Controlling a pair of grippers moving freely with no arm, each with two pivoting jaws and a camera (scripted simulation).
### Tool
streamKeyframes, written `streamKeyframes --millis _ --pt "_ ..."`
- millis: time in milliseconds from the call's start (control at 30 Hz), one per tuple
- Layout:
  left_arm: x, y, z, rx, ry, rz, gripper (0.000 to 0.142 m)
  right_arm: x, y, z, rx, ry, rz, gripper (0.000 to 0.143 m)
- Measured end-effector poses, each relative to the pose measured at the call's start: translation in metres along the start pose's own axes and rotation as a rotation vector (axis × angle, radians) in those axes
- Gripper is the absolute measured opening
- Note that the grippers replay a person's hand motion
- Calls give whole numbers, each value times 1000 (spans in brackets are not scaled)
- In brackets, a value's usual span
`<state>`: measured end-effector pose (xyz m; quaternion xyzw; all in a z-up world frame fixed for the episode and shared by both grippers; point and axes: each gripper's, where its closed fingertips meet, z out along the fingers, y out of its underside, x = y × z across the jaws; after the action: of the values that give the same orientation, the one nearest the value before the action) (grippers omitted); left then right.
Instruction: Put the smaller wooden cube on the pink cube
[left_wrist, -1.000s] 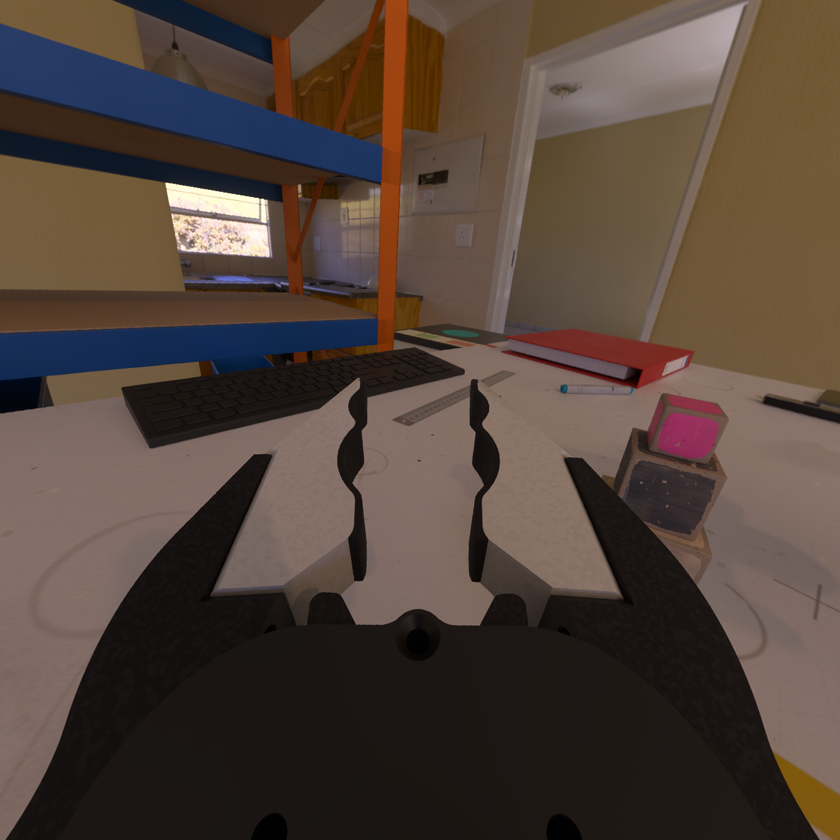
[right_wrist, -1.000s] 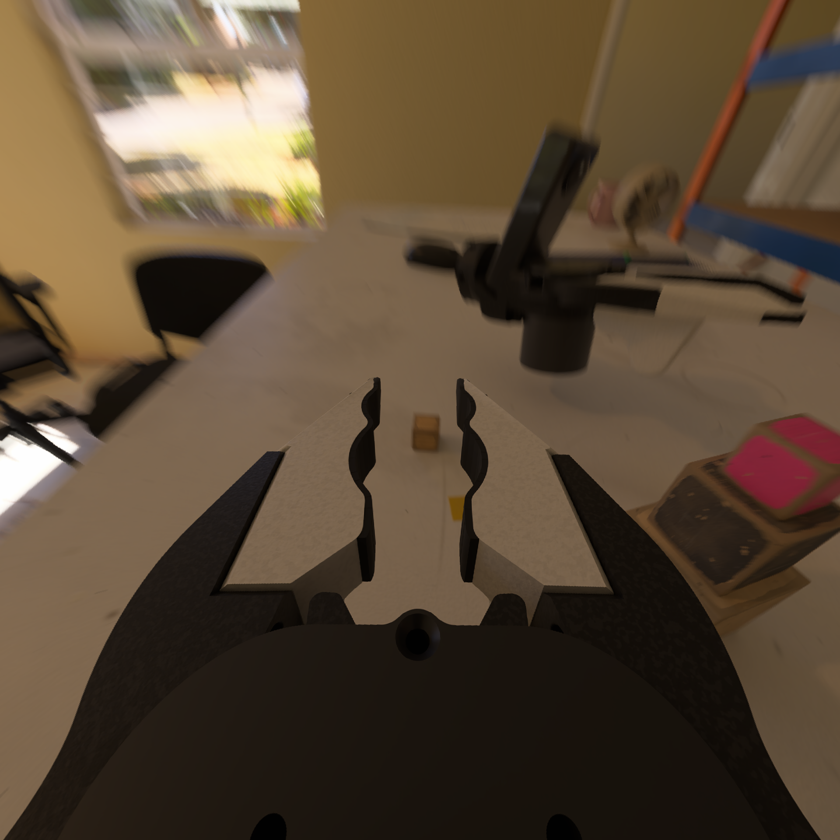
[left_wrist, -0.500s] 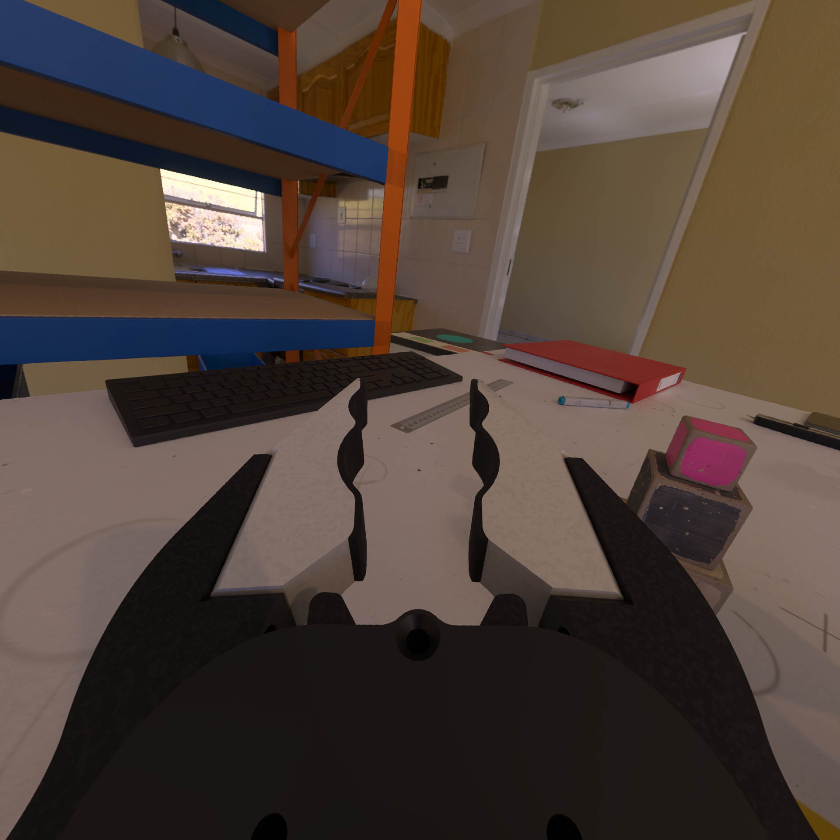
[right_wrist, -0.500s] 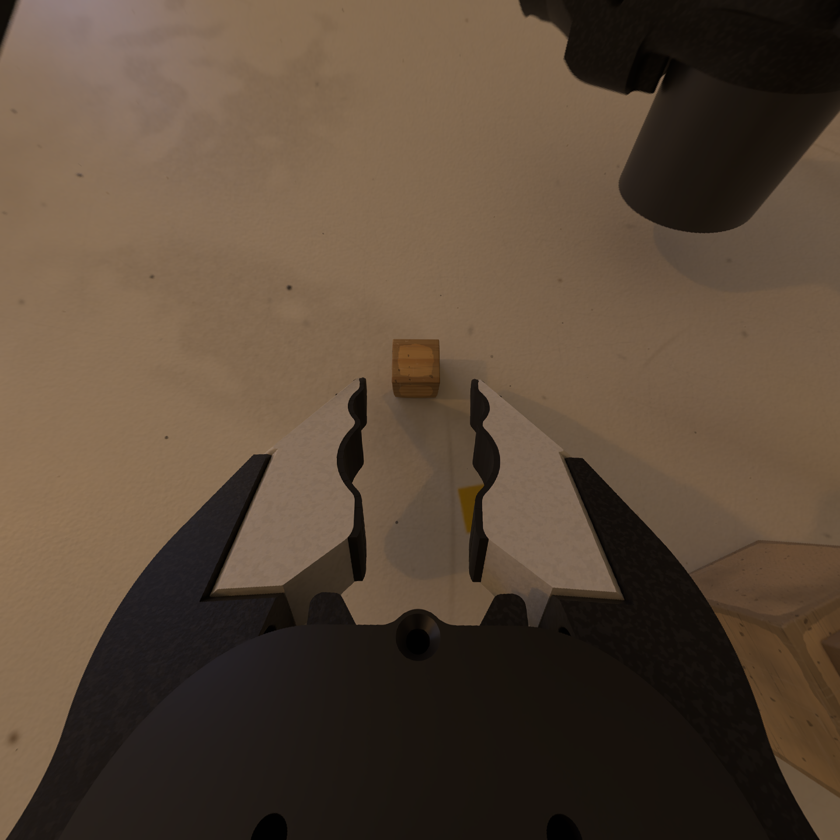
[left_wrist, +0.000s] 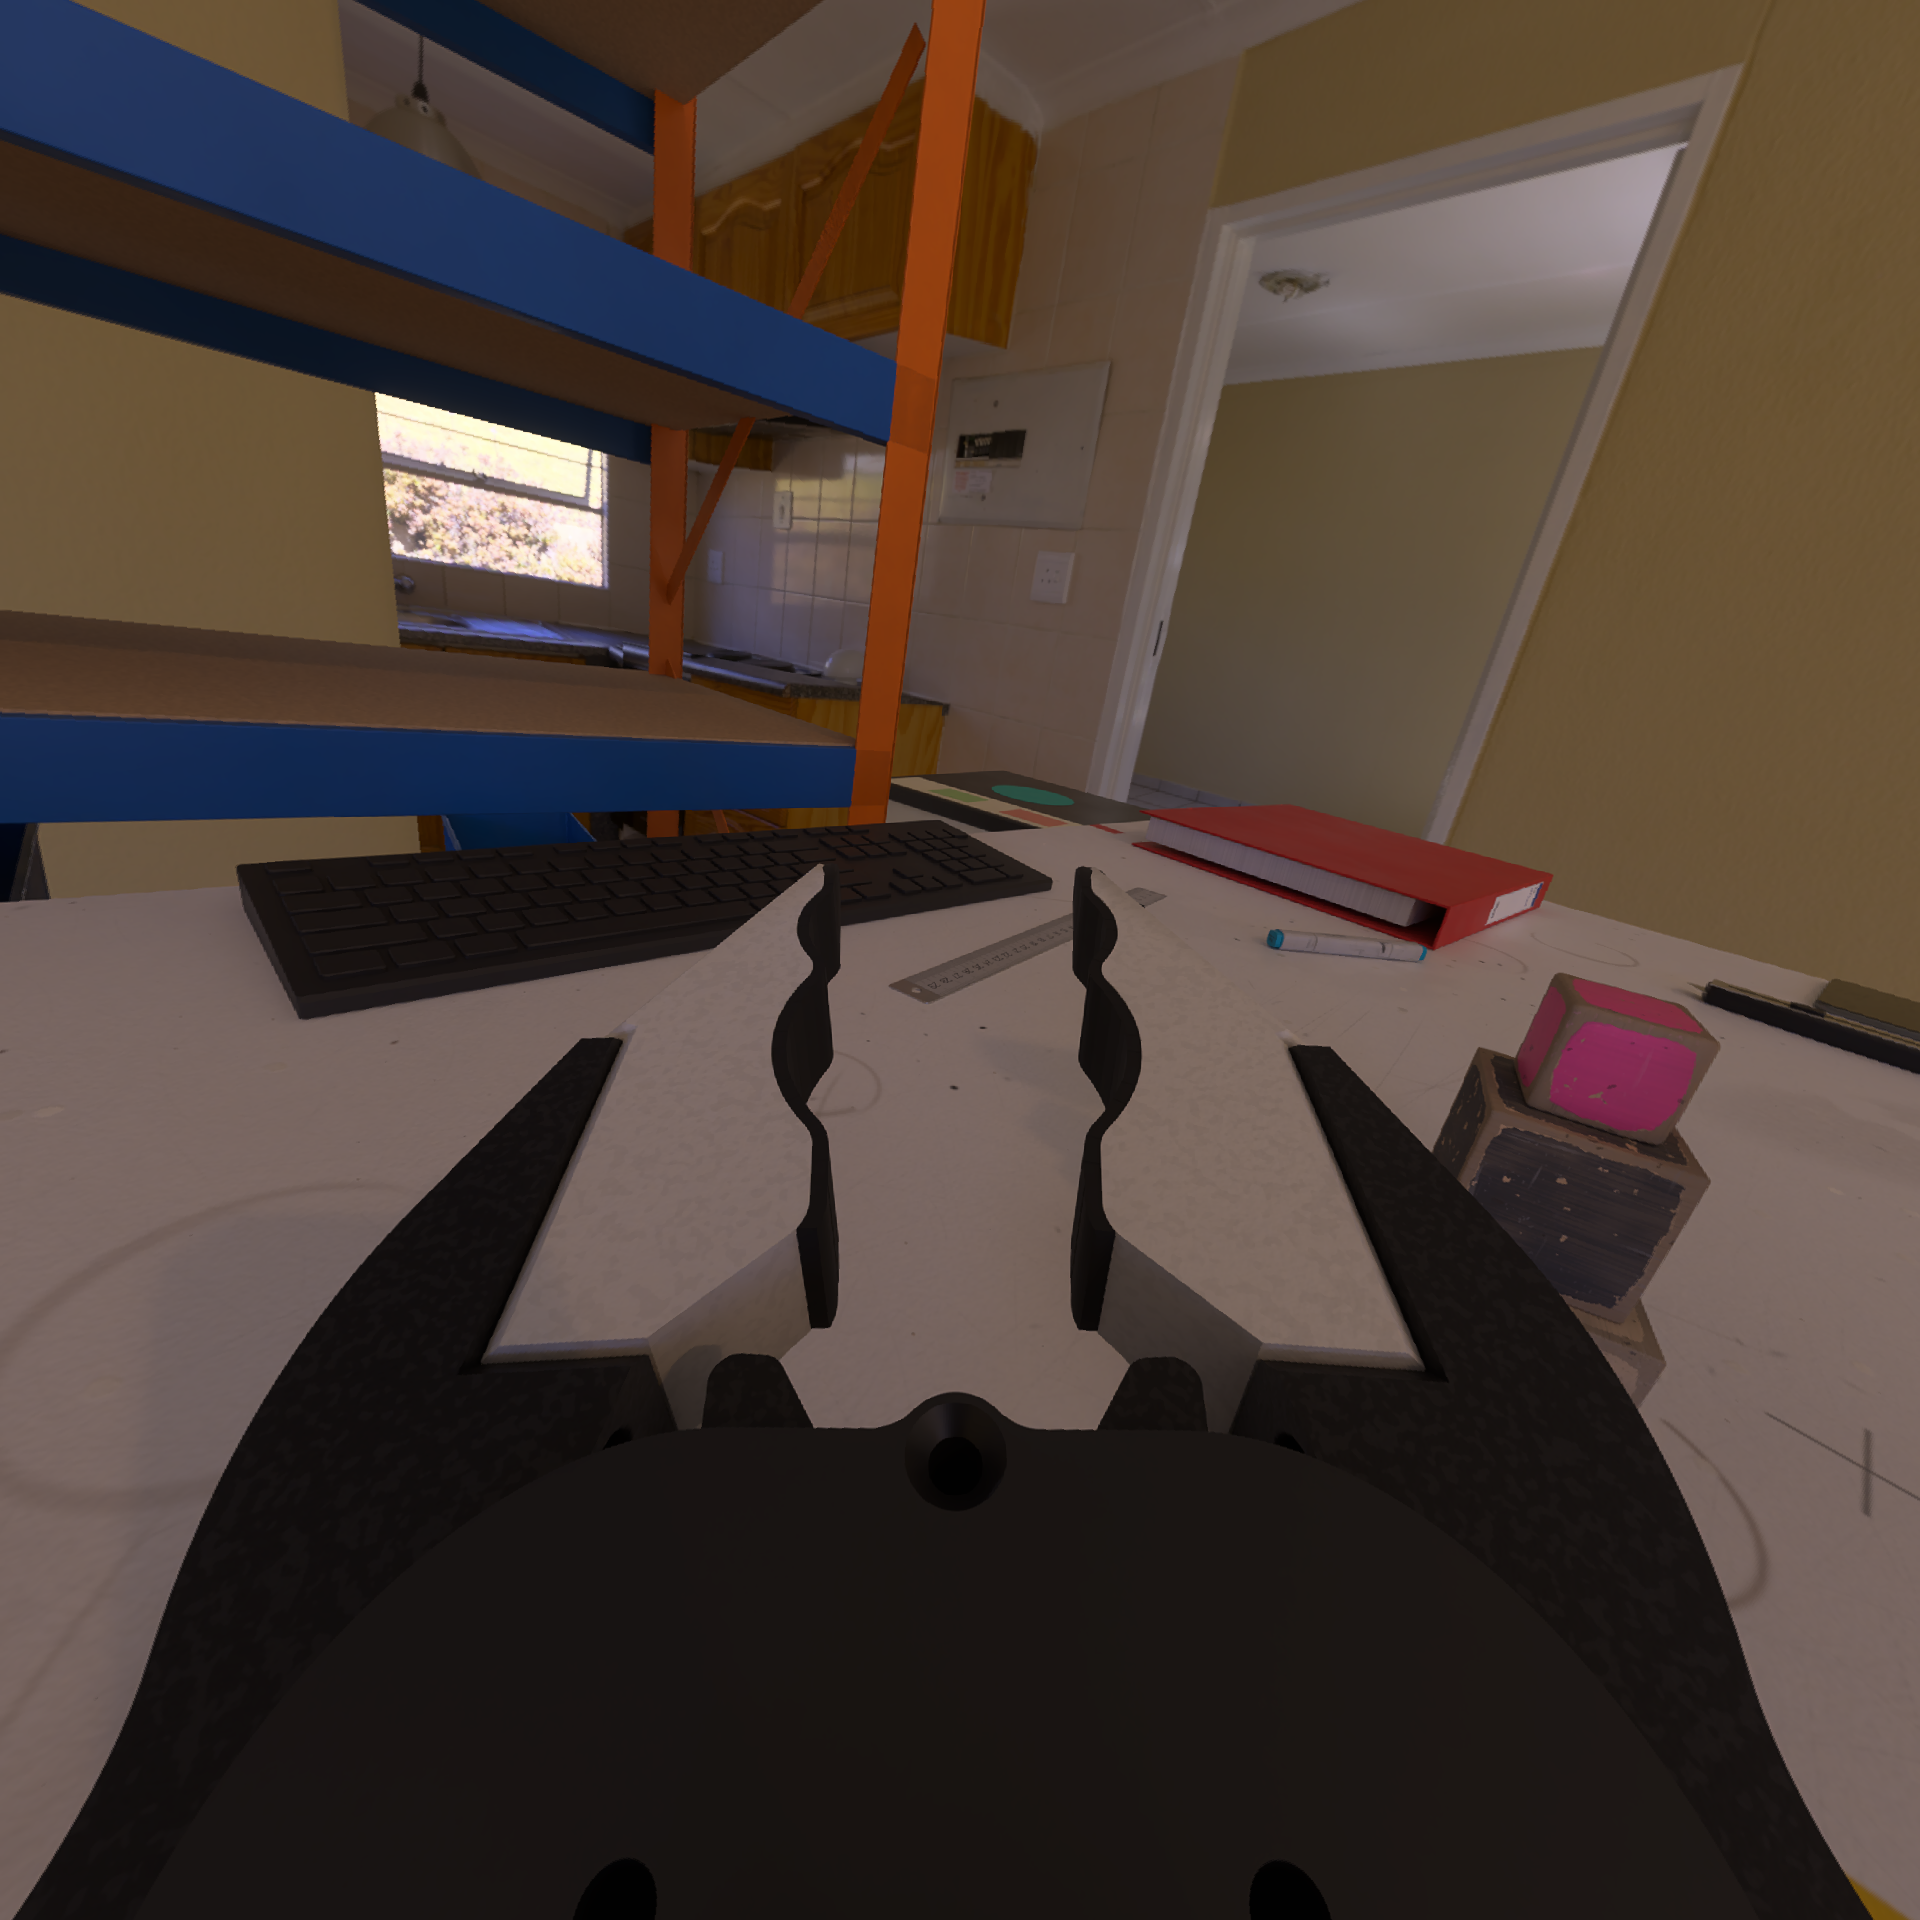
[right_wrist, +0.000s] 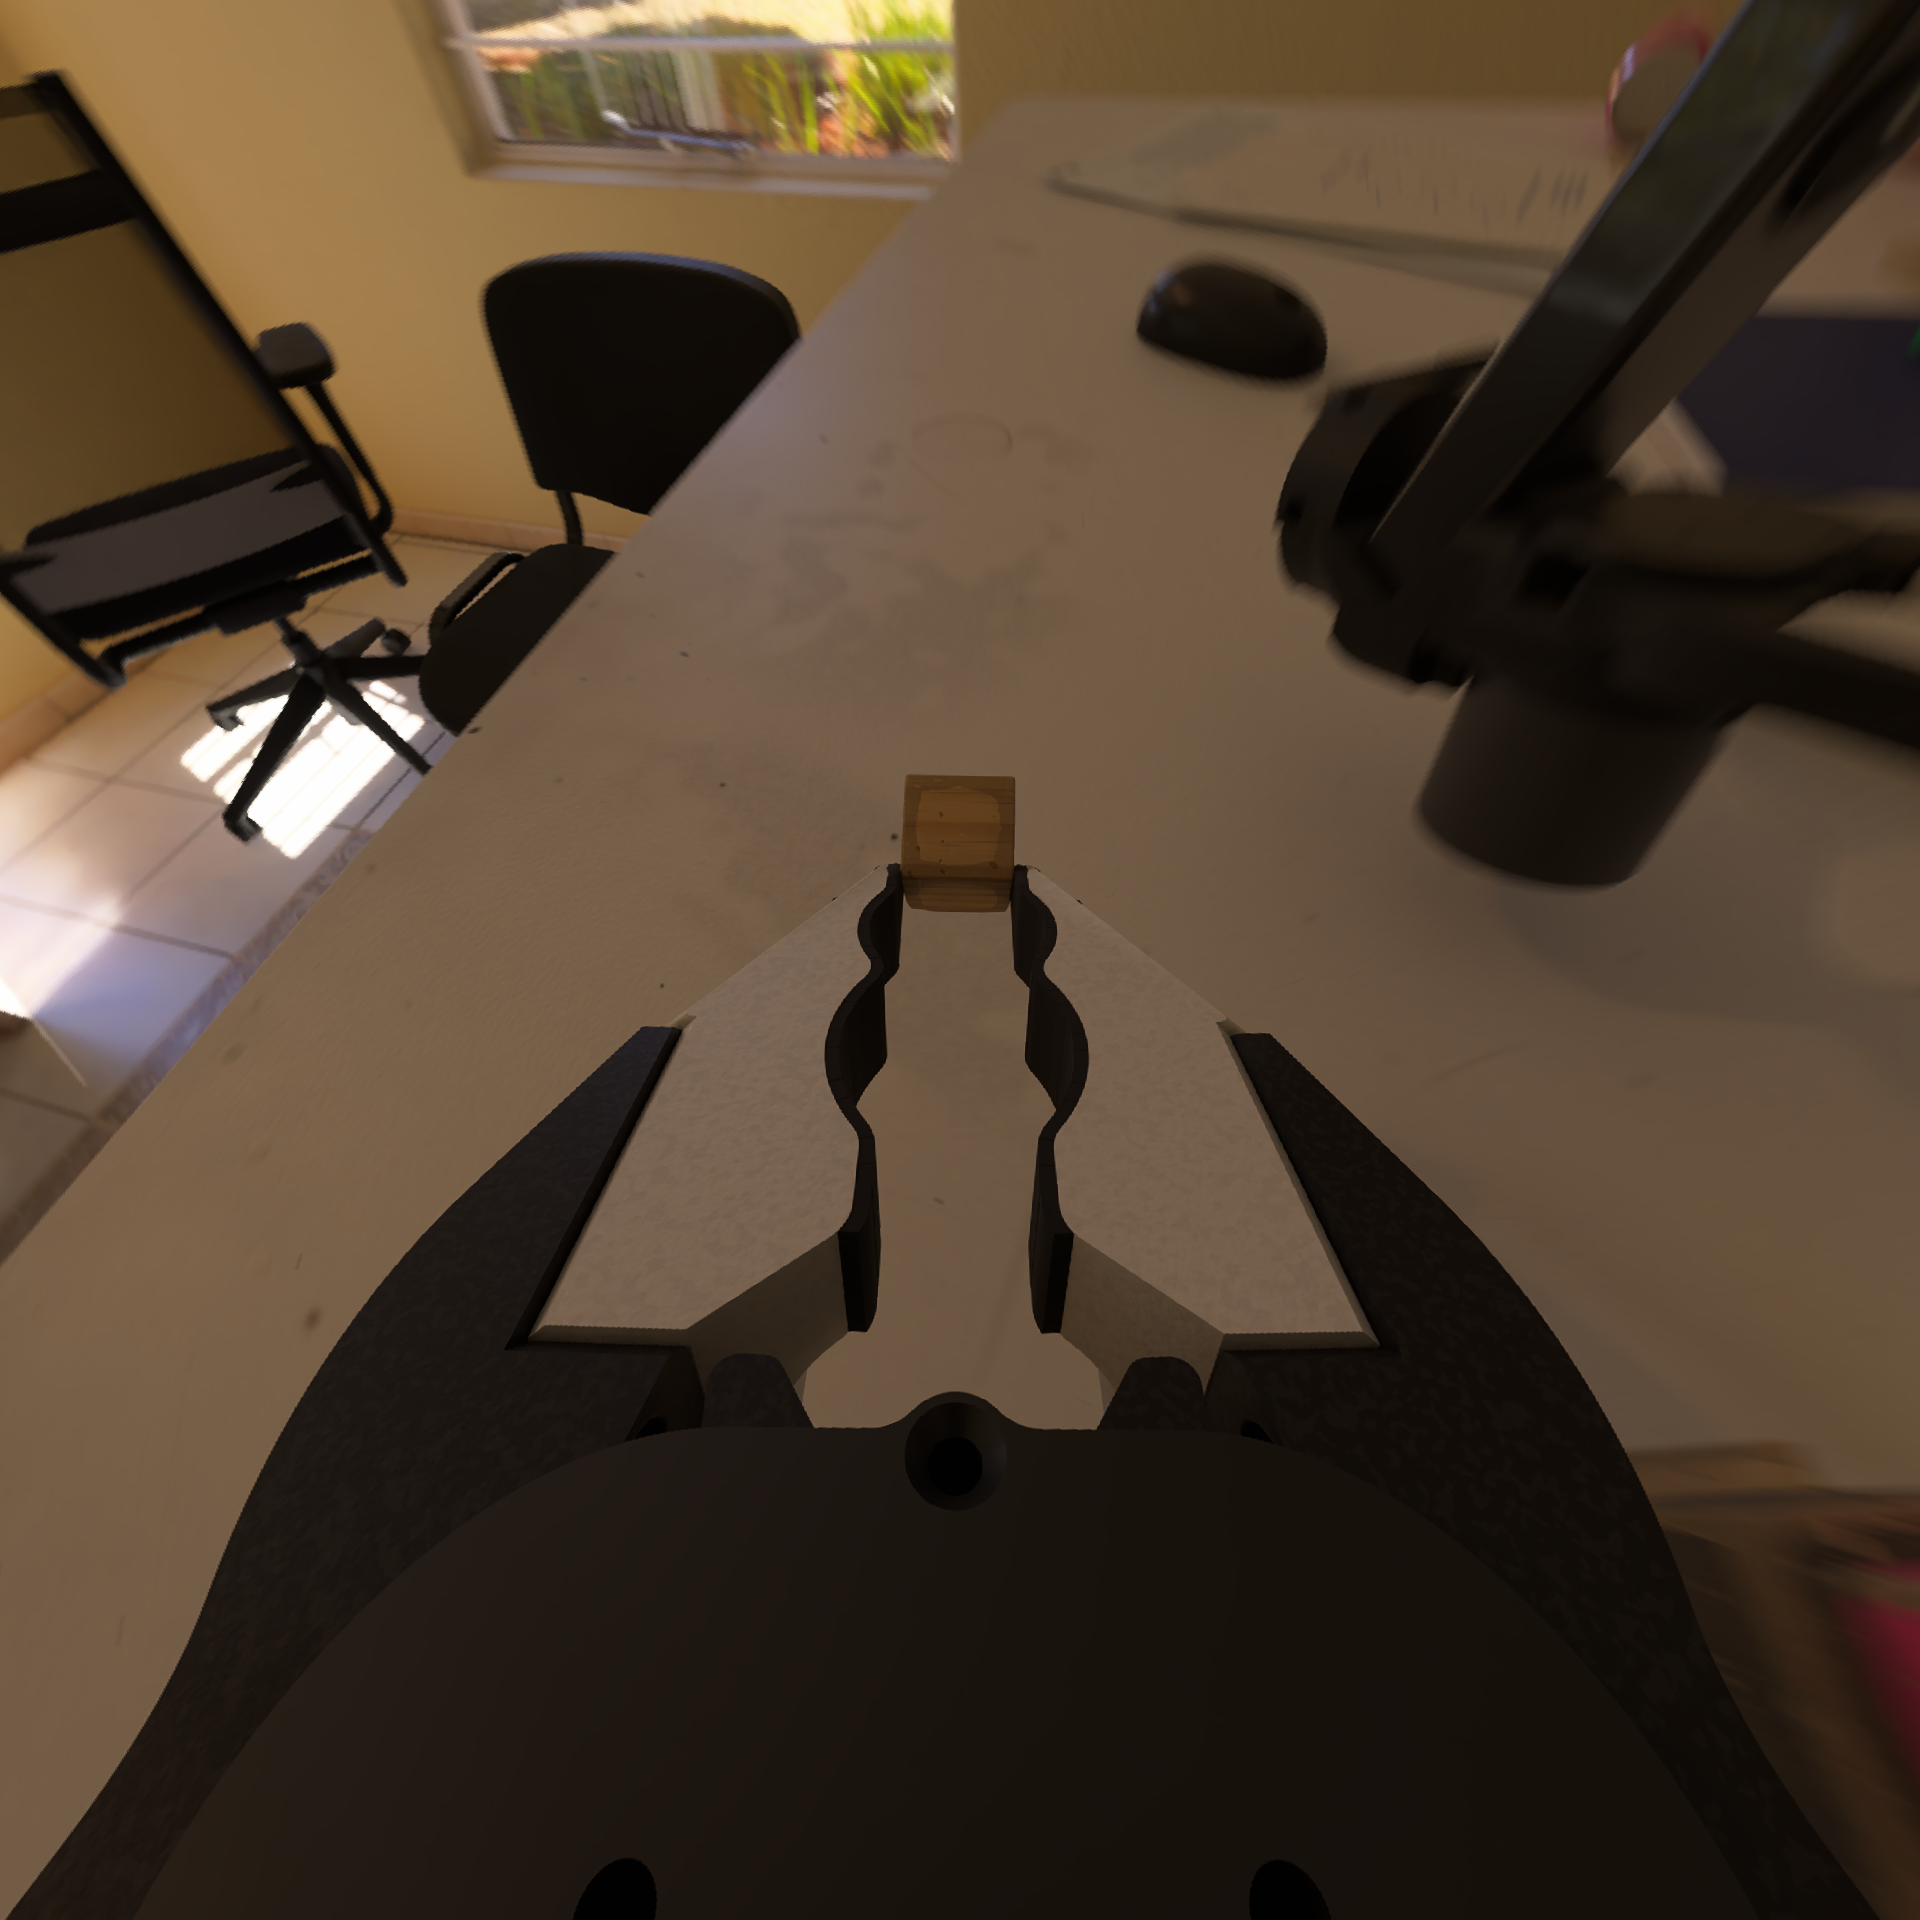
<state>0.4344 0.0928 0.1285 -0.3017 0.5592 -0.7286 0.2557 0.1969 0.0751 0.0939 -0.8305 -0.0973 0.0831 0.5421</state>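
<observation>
The smaller wooden cube (right_wrist: 957, 840) sits between the fingertips of my right gripper (right_wrist: 956, 875), which is shut on it and holds it over the white table (right_wrist: 727, 831). The pink cube (left_wrist: 1610, 1070) lies tilted on top of a dark blue cube (left_wrist: 1569, 1216), which rests on a larger wooden cube (left_wrist: 1633, 1361), at the right of the left wrist view. My left gripper (left_wrist: 951, 883) is open and empty, left of that stack. A blurred edge of the stack (right_wrist: 1860, 1662) shows at the lower right of the right wrist view.
A black keyboard (left_wrist: 623, 904), a metal ruler (left_wrist: 997, 951), a pen (left_wrist: 1340, 943) and a red binder (left_wrist: 1351, 873) lie beyond the left gripper. A blue and orange shelf (left_wrist: 416, 758) stands behind. The left gripper's body (right_wrist: 1558, 623) and a black mouse (right_wrist: 1231, 317) show in the right wrist view.
My right gripper came down over the small wooden cube, closed on it, and has tilted up with it between the tips. The left gripper has drifted slightly.
</observation>
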Motion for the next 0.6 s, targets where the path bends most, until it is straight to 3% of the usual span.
streamKeyframes --millis 233,433,600 --pt "-1 1 1 -6 1 -7 45 60 -43 -111 -3 -1 -165 20" --pt "-1 1 1 -7 4 -15 45 91 -9 -126 -189 25 -161 20" --pt "-1 1 1 -7 7 -19 45 104 0 -130 -182 57 -159 20"
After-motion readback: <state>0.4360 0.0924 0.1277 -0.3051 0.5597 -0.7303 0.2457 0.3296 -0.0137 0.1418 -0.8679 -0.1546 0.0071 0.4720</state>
